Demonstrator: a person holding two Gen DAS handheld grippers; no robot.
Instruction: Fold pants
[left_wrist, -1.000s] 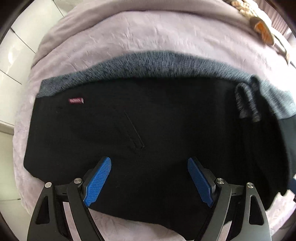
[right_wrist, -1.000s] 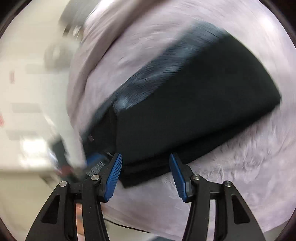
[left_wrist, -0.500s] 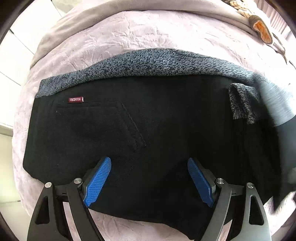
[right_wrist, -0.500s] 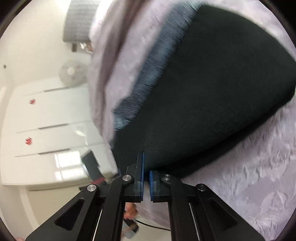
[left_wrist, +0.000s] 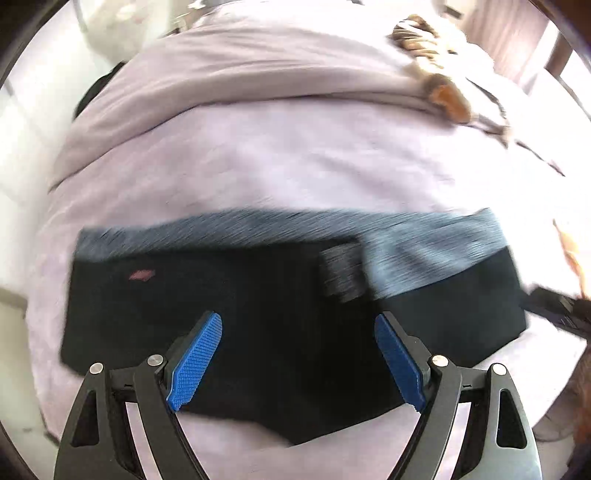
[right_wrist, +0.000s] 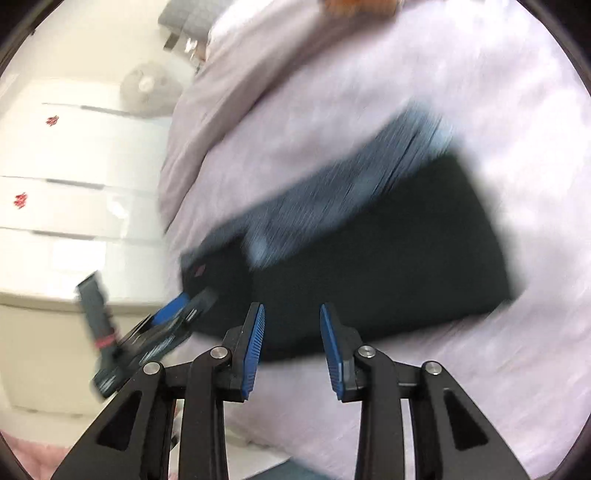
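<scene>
I am viewing the pants (left_wrist: 258, 332) lying folded into a compact dark rectangle on the pale lilac bedspread (left_wrist: 295, 155), with the grey knit waistband (left_wrist: 424, 240) running along the far edge and a second layer overlapping on the right. Both views are blurring, so fine detail is uncertain.

I am holding the left gripper (left_wrist: 295, 358) above the near part of the stack; its jaws are standing wide apart with nothing between the pads. The right gripper (right_wrist: 291, 347) is hovering over the near edge of the pants (right_wrist: 369, 258), and its jaws are opening with no cloth pinched between them. In the right wrist view the left gripper (right_wrist: 177, 314) is showing beside the corner with the small red label (right_wrist: 201, 269).

I am judging the garment as follows:
- Soft and limp: it is sagging wherever unsupported, so two spaced grips are needed.
- Moderately light, thick in folded layers.
- Not fragile; the knit is offering good friction against the ribbed pads.

I am recommending a hold at the two corners of one short edge, pinching all layers together so the stack is not sliding apart.
</scene>
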